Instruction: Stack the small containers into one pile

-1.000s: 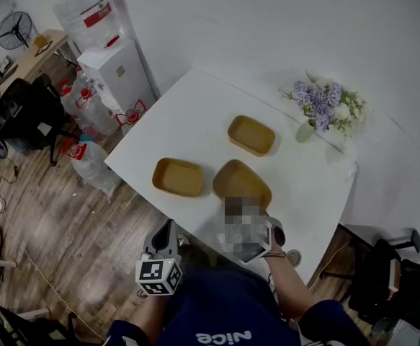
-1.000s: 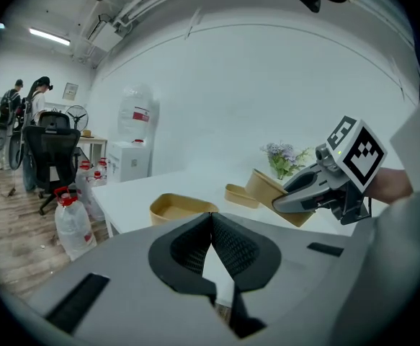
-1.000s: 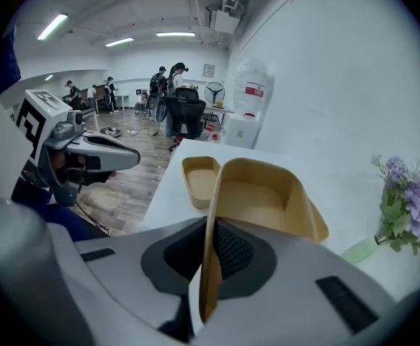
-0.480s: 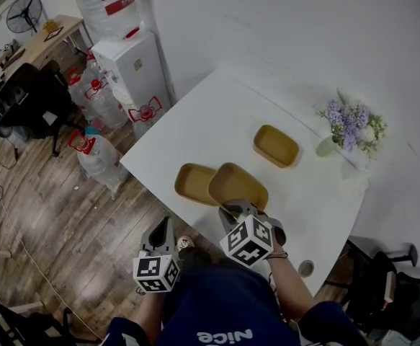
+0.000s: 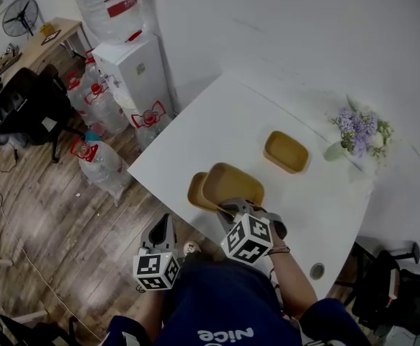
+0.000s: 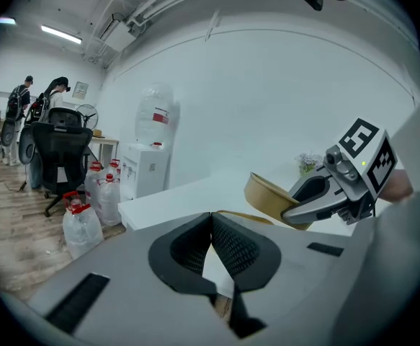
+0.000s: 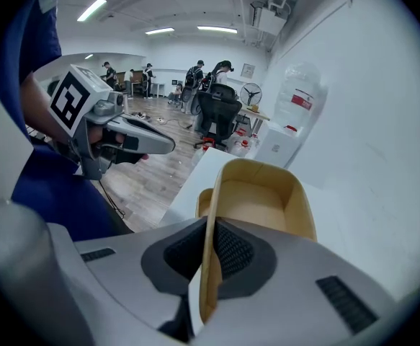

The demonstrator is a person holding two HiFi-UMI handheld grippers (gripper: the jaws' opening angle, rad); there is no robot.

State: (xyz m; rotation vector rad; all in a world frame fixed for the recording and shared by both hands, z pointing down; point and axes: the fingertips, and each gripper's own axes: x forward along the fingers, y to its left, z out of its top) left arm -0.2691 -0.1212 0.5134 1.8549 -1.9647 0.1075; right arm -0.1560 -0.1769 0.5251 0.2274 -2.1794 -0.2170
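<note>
Jaws of the right gripper (image 7: 210,254) are clamped on the near wall of a tan rectangular paper container (image 7: 256,200), one pad inside the wall and one outside. That container hangs tilted above the white bench (image 5: 217,121), near its front left edge, and partly covers a second tan container (image 5: 197,191) that lies on the bench beneath it; whether the two touch I cannot tell. A third tan container (image 5: 286,151) sits well apart, farther back, near a vase of purple flowers (image 5: 361,128). The left gripper (image 6: 211,247) hangs off the bench's edge over the wooden floor (image 5: 44,215), its jaws pressed together with nothing between them.
</note>
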